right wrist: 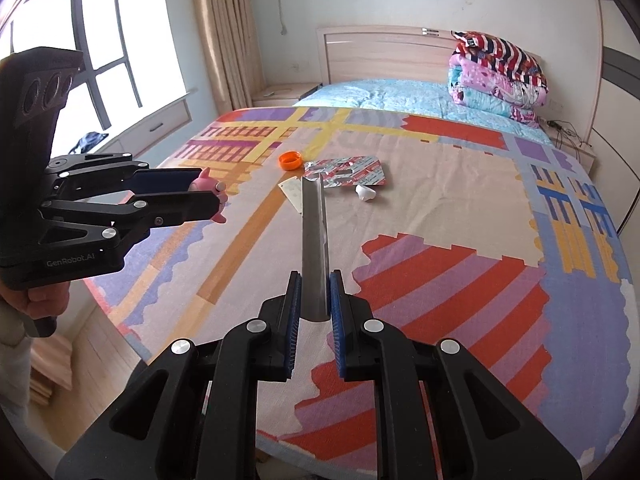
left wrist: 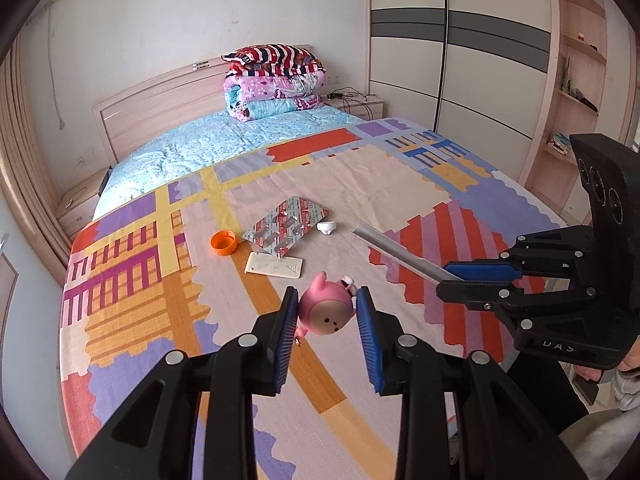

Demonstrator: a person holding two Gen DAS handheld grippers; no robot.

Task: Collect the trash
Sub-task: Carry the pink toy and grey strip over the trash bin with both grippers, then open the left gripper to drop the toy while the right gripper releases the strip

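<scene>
My left gripper (left wrist: 326, 298) is shut on a small pink toy figure (left wrist: 327, 312), held above the patterned blanket (left wrist: 360, 184); the toy (right wrist: 208, 184) also shows from the side in the right wrist view. My right gripper (right wrist: 315, 282) is shut on a long grey tube (right wrist: 314, 240) that sticks forward over the bed, also seen as the tube (left wrist: 400, 254) in the left wrist view. On the blanket lie an orange bottle cap (left wrist: 224, 243), a silver and red blister pack (left wrist: 286, 226), a cream card (left wrist: 274, 265) and a small white cap (left wrist: 327, 227).
Folded quilts (left wrist: 274, 82) are stacked at the wooden headboard (left wrist: 160, 96). A wardrobe (left wrist: 460, 40) and open shelves stand to the right, with a nightstand (left wrist: 360, 104) with cables beside it. A window and curtains (right wrist: 224, 32) flank the bed's left side. A hand (right wrist: 38, 300) grips the left tool.
</scene>
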